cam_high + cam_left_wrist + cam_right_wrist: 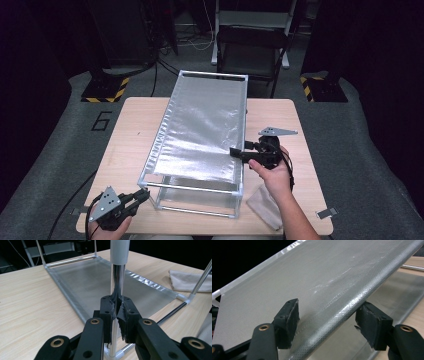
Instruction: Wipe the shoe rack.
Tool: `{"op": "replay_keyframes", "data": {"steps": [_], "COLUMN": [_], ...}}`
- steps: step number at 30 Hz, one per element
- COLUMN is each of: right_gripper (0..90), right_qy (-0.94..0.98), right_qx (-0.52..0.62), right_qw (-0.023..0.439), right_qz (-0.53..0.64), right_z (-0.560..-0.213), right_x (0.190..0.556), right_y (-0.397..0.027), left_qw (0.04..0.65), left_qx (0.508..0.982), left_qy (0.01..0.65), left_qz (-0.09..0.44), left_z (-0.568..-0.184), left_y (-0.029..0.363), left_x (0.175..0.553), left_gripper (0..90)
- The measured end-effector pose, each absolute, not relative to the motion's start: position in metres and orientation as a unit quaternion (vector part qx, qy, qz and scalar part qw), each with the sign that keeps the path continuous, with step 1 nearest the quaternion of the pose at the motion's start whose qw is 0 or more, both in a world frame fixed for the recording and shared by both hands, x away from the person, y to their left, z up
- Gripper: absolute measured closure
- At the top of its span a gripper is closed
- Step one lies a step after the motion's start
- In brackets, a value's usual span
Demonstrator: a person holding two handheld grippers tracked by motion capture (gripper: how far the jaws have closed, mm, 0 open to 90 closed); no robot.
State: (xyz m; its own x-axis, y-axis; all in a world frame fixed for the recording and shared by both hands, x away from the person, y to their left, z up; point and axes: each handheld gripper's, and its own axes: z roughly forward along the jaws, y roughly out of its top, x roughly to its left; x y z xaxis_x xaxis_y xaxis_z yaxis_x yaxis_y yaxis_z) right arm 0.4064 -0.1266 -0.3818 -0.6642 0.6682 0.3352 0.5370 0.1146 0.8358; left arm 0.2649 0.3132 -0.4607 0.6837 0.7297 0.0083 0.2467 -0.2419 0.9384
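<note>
My left claw [116, 312] pinched the rack's near-left chrome post [117, 277], slick and stiff. My right claw [329, 322] stood spread astride the soft mesh shelf's [200, 130] right rail [352, 305], mid-table; rails offered the soundest hold.

Light wooden table [130, 145] across the middle of the high view, on grey floor [45, 165]. Folded beige cloth [266, 202] at the table's lower right. Painted number six [101, 120] on the floor at left. Two black bases with yellow-and-black hazard stripes, upper left [105, 90] and upper right [322, 87]. Dark folding chair [250, 50] at top centre, cables [195, 40] beside it.
</note>
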Motion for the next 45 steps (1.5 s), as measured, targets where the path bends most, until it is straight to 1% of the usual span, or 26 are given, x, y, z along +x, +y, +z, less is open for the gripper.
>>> {"op": "replay_keyframes", "data": {"steps": [8,16,29,32,38,45], "right_gripper": [36.0,37.5,37.2,37.2,36.4,36.0], "right_qy": [0.745,0.748,0.751,0.753,0.749,0.753], "right_qx": [0.394,0.388,0.401,0.401,0.409,0.415], "right_qw": [0.063,0.059,0.071,0.073,0.081,0.085], "right_qz": [0.535,0.535,0.519,0.517,0.514,0.504], "right_z": [-0.377,-0.377,-0.379,-0.379,-0.378,-0.375], "right_x": [0.405,0.407,0.415,0.417,0.418,0.42], "right_y": [-0.121,-0.118,-0.111,-0.111,-0.111,-0.115], "left_qw": [0.52,0.52,0.522,0.523,0.526,0.524], "left_qx": [0.754,0.756,0.759,0.759,0.77,0.778], "left_qy": [0.32,0.316,0.313,0.315,0.294,0.284], "left_qz": [0.243,0.241,0.232,0.226,0.207,0.2], "left_z": [-0.463,-0.465,-0.465,-0.465,-0.466,-0.465], "left_y": [0.313,0.314,0.312,0.312,0.305,0.298], "left_x": [0.258,0.251,0.248,0.248,0.249,0.251], "left_gripper": [80.4,80.5,80.8,80.8,80.6,80.3]}}
